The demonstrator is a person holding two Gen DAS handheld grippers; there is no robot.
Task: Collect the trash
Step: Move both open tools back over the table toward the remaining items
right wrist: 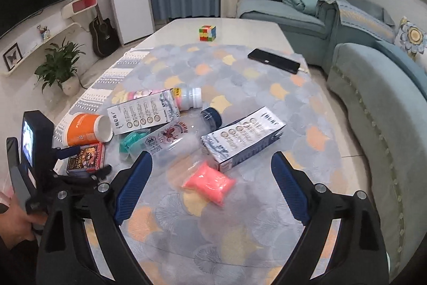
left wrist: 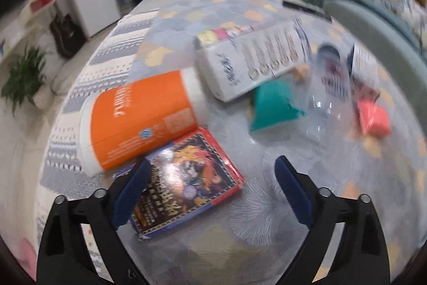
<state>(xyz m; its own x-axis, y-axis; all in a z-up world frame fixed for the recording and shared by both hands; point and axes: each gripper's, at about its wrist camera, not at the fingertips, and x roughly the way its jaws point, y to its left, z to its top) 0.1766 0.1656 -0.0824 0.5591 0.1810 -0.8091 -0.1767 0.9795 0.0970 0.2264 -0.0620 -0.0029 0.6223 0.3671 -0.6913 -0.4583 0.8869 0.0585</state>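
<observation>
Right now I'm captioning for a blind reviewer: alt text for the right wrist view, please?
Open right gripper above a pink bag on a cluttered table. Beyond lie a clear bottle, two white cartons, an orange cup and a card box. The left gripper hovers by the card box.

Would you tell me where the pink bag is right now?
In the right wrist view the pink bag lies on the table just ahead of the open right gripper, near the white carton.

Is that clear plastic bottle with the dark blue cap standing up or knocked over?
Knocked over. The clear bottle lies on its side on the table, its dark cap pointing sideways.
</observation>
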